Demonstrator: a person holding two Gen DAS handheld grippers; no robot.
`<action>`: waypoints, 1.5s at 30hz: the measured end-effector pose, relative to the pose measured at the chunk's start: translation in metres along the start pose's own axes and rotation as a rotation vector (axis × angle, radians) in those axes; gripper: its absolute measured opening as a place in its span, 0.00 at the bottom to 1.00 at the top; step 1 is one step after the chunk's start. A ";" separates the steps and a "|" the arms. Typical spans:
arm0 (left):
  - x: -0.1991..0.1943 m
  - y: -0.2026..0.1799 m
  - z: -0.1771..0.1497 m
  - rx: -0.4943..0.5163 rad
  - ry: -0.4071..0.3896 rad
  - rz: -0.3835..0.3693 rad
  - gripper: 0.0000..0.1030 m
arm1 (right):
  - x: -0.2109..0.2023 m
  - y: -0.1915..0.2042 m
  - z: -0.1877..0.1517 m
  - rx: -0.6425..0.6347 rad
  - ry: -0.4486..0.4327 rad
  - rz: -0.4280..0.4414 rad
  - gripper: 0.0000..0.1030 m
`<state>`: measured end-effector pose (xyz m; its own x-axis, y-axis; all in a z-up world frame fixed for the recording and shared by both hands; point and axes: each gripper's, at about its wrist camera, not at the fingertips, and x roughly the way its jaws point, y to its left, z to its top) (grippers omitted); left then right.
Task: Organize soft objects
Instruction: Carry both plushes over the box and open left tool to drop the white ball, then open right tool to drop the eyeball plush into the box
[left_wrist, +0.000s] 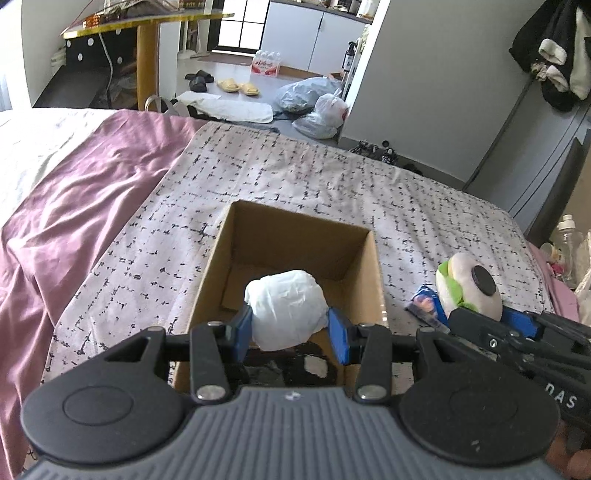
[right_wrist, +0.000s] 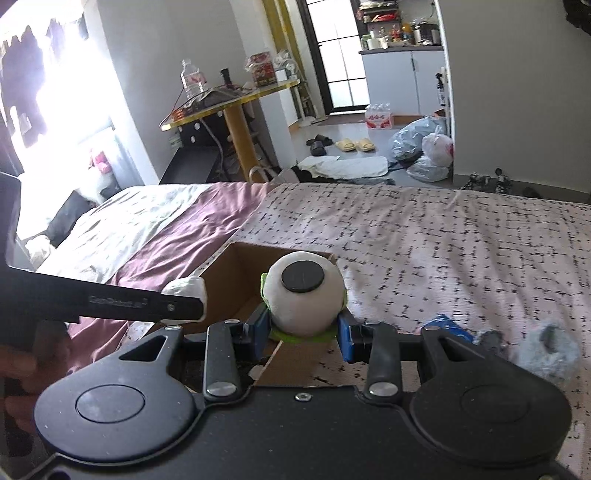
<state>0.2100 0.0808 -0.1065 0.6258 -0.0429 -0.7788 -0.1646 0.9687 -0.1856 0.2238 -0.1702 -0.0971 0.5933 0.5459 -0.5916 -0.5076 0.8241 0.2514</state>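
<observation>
An open cardboard box (left_wrist: 258, 225) (right_wrist: 229, 266) stands on the patterned bedspread. My left gripper (left_wrist: 291, 328) is shut on a white crumpled soft bundle (left_wrist: 286, 308), held over the box's near part; that bundle (right_wrist: 186, 287) also peeks out at the left of the right wrist view. My right gripper (right_wrist: 304, 328) is shut on a white round plush with a black disc and green trim (right_wrist: 304, 295), just right of the box. In the left wrist view the same plush (left_wrist: 469, 291) and right gripper sit to the right.
A blue packet (left_wrist: 424, 304) (right_wrist: 445, 325) and a grey fuzzy item (right_wrist: 546, 350) lie on the bedspread right of the box. A purple sheet (left_wrist: 81, 192) covers the bed's left. Beyond the bed's edge lie plastic bags (left_wrist: 314, 99), slippers and a yellow table (right_wrist: 229, 107).
</observation>
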 end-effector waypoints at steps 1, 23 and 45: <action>0.003 0.002 -0.001 -0.007 0.006 0.000 0.42 | 0.003 0.001 0.000 0.000 0.009 0.008 0.36; 0.006 0.033 0.001 -0.062 0.050 0.017 0.55 | 0.037 0.033 0.007 -0.008 0.033 0.088 0.36; -0.035 0.014 -0.006 -0.030 -0.006 0.056 0.68 | -0.003 0.013 -0.003 0.027 0.039 0.062 0.65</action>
<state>0.1816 0.0942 -0.0855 0.6195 0.0128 -0.7849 -0.2225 0.9617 -0.1599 0.2137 -0.1611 -0.0940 0.5362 0.5906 -0.6031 -0.5258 0.7926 0.3087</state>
